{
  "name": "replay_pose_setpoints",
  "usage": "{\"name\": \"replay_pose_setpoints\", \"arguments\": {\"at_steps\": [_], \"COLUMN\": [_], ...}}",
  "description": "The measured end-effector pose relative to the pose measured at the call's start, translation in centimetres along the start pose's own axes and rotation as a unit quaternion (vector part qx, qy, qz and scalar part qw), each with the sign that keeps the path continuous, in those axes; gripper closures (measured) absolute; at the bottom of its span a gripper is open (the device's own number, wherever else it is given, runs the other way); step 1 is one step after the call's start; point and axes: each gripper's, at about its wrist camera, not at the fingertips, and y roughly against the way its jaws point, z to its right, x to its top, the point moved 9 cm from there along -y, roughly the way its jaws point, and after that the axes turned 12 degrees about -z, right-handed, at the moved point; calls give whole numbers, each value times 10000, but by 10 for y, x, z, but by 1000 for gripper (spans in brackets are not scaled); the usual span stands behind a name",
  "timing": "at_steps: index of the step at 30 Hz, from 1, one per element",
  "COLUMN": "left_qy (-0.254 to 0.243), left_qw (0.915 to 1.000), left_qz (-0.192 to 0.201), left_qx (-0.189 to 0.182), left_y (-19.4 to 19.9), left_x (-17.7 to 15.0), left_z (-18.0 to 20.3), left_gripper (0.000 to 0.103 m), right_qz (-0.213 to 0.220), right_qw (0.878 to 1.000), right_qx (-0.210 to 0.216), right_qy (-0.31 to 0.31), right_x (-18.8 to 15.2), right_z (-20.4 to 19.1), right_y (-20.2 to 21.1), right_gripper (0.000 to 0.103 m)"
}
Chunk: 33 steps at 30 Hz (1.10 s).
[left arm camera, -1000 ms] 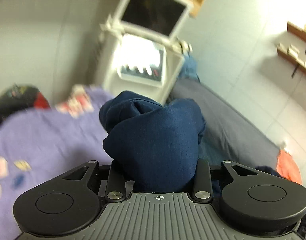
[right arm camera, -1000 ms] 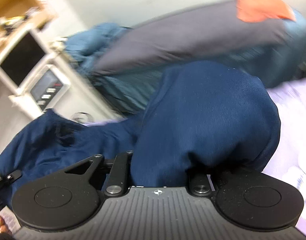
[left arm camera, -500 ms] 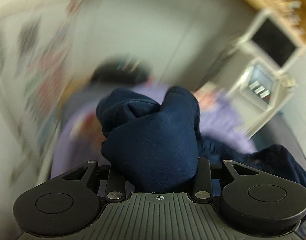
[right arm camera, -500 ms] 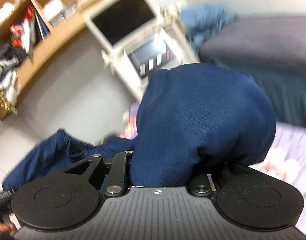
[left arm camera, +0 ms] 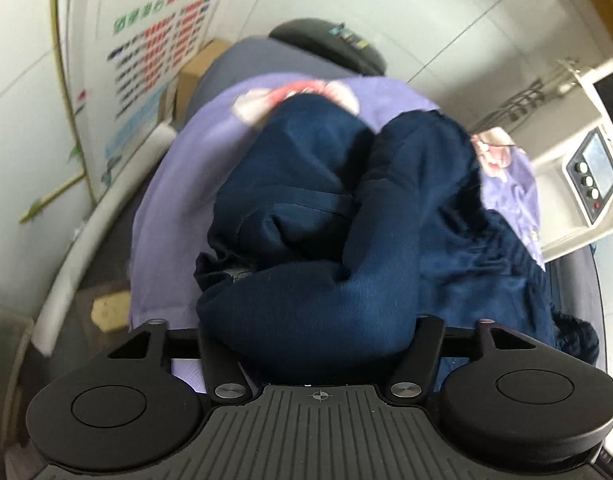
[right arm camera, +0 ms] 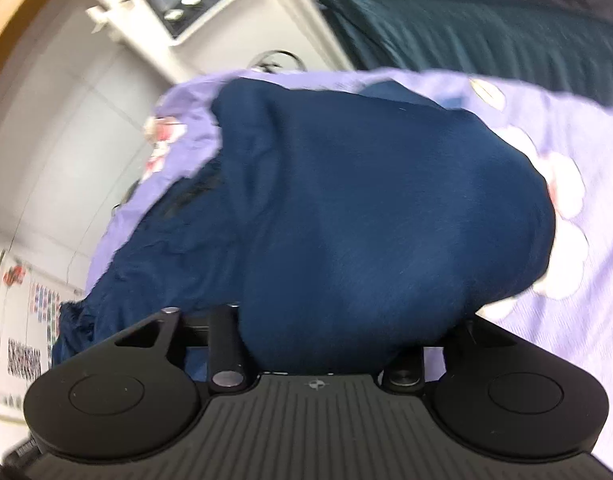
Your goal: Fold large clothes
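A large navy blue garment (left arm camera: 346,208) lies bunched on a purple floral sheet (left arm camera: 174,184). My left gripper (left arm camera: 318,320) is shut on a thick fold of it; the cloth bulges over the fingers and hides the tips. In the right wrist view the same navy garment (right arm camera: 366,208) fills the middle. My right gripper (right arm camera: 338,320) is shut on another bunch of it, with the tips buried in cloth. Both grippers are low over the sheet (right arm camera: 566,280).
A white machine with a small screen and round buttons (left arm camera: 590,176) stands at the bed's right side; it also shows in the right wrist view (right arm camera: 194,0). A poster wall (left arm camera: 154,32) and a cardboard box (left arm camera: 198,72) are at the left. Dark bedding (right arm camera: 486,36) lies beyond the sheet.
Both grippers swung down from facing the room to facing the bed. The navy garment came down with them and now spreads onto the purple sheet. Both grips stayed shut.
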Motion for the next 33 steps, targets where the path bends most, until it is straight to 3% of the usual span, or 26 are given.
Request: {"name": "replay_pose_setpoints", "arguments": {"at_steps": [3,8,16,24,26,30,33], "left_qy": [-86,-126,-681,-723,-808,-1653,-2060], "left_qw": [9998,9992,9967,9966,9959,9815,9670], "left_qz": [-160,-336,-384,-355,-268,163,509], "left_qx": [128,181,202,166,309,953,1410], "left_y": [-6,-8,19,35,43,68,83], "left_x": [0,0,9,11,11,8,6], "left_z": [-10,-20,-33,-40,-37,-14,-1], "left_gripper": [0,0,0,0,0,0,0], "right_qz": [-104,-229,-201,-91,-35,-99,44], "right_qw": [9987,9952,9918,9829,9776,9697,9725], "right_qx": [-108,-65,46,646,895,1139,1101], "right_qy": [-479,-945,-1265,-1724,-1905,-2159,-2052], "right_x": [-13,-22,-16,-15,-16,-22,-24], "right_z": [14,34,37,58,63,72,74], "right_y": [-6,-19,-16,4,11,23,41], "right_gripper": [35,25,21,21,21,20,12]}}
